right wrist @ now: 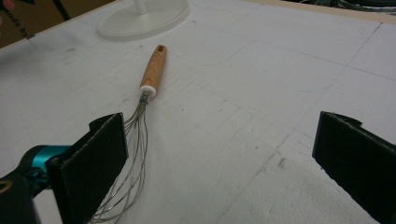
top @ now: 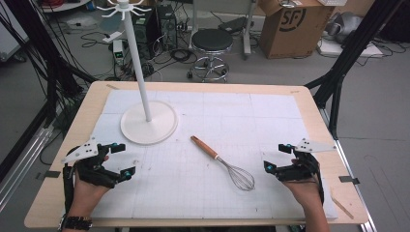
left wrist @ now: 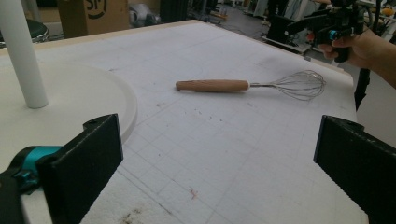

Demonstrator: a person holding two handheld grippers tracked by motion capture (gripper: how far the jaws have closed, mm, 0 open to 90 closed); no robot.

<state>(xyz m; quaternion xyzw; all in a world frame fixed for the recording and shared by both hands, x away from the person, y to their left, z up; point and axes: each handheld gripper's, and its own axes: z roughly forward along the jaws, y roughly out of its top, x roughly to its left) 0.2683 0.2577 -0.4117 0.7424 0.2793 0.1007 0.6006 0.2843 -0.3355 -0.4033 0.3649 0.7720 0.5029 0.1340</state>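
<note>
The right gripper (top: 279,157) was held with its jaws spread wide and nothing between them, low over the white gridded mat (top: 270,121) near the table's right edge; in the right gripper view its left jaw stood just beside the wire loops of the whisk (right wrist: 144,112), apart from them as far as could be seen. The left gripper (top: 122,160) was likewise held wide open and empty, near the left edge, just beside the round base of the white stand (top: 149,122). The whisk (top: 223,163) was seen lying flat on the mat between the two grippers, its long axis set on a diagonal: the wooden handle pointed away and leftward towards the stand's base, the wire head towards the person and the right gripper. A small hole was visible at the handle's far end. Beyond the wooden table (top: 309,104), the letters "SF" could be read on a cardboard box (top: 290,24) on the floor, beside a black stool (top: 212,41).
</note>
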